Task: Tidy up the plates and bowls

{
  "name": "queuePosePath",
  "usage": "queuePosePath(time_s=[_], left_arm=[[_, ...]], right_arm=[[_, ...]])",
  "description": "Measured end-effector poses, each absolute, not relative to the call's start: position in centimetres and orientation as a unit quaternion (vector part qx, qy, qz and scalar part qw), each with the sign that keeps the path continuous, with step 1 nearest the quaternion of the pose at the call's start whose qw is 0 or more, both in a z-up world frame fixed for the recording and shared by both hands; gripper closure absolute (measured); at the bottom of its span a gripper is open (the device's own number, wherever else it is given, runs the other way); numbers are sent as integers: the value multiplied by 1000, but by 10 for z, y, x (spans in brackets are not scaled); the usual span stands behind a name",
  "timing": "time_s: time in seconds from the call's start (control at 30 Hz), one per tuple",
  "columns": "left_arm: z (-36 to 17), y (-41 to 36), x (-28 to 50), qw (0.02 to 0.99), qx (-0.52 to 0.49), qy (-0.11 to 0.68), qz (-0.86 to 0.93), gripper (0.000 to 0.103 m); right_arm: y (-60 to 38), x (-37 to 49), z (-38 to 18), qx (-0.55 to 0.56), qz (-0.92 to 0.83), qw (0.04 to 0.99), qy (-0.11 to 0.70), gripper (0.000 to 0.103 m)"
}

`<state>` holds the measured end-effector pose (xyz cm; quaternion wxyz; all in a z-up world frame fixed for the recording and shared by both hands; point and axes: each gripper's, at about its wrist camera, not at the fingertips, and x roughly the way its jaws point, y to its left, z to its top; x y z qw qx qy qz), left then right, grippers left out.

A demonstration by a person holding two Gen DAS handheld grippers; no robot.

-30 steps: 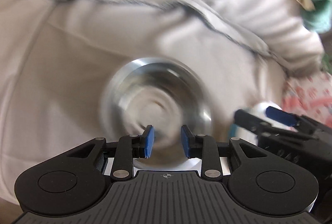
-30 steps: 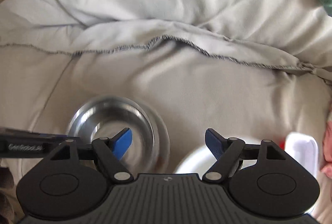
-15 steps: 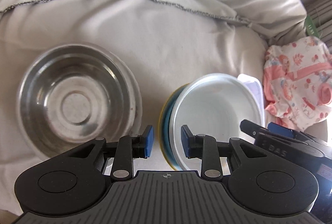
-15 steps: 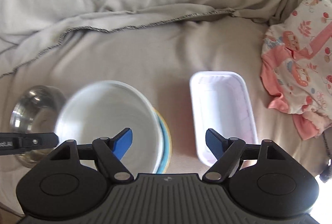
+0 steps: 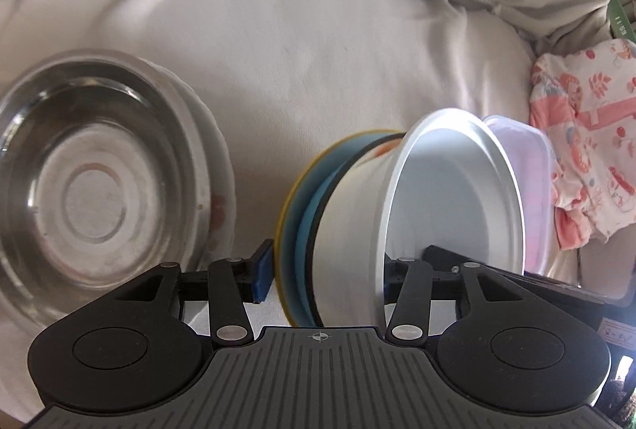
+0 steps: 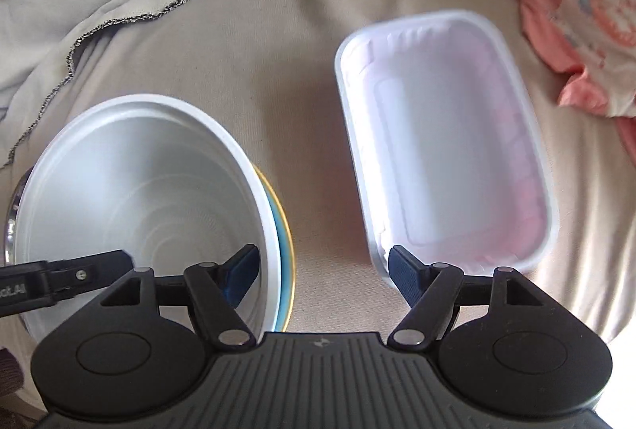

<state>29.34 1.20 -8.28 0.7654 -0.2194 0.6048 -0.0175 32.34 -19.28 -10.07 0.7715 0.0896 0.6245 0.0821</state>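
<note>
**Left claw spread around the stacked bowls**

The white bowl sat nested on a blue and yellow plate on the bed's pale sheet, between the steel bowl on the left and the white rectangular tray on the right. Half a second earlier the left claw had been narrow and short of the stack; now its jaws were opening, with the stack standing between them. The left blue pad lay just beside the plate's yellow edge, and the right pad was hidden behind the bowl, so contact on that side could not be judged.

The right claw had dropped closer to the dishes than before and stood open, holding nothing. Its left fingertip reached inside the white bowl's rim; its right fingertip hovered at the tray's near corner, possibly touching it. A pink-patterned cloth lay beyond the tray.
</note>
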Motion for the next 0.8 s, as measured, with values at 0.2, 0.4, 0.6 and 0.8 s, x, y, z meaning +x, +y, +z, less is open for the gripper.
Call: queuePosePath(time_s=[0.2,0.4,0.6,0.8], left_arm=[[-87,20,295,755,-236,611,-18,61],[-94,28,302,737,-247,628,-35,69],[-96,26,302,736,-244,630,-38,69],[-97,25,302,738,-243,627,-51,69]], right_arm=[[-188,329,-84,115,150,780,596,65],[-183,347,-96,113,148,762,621,62],[-190,336,-110,152,152,726,653,54],[-185,334,-118,194,160,701,668,42]])
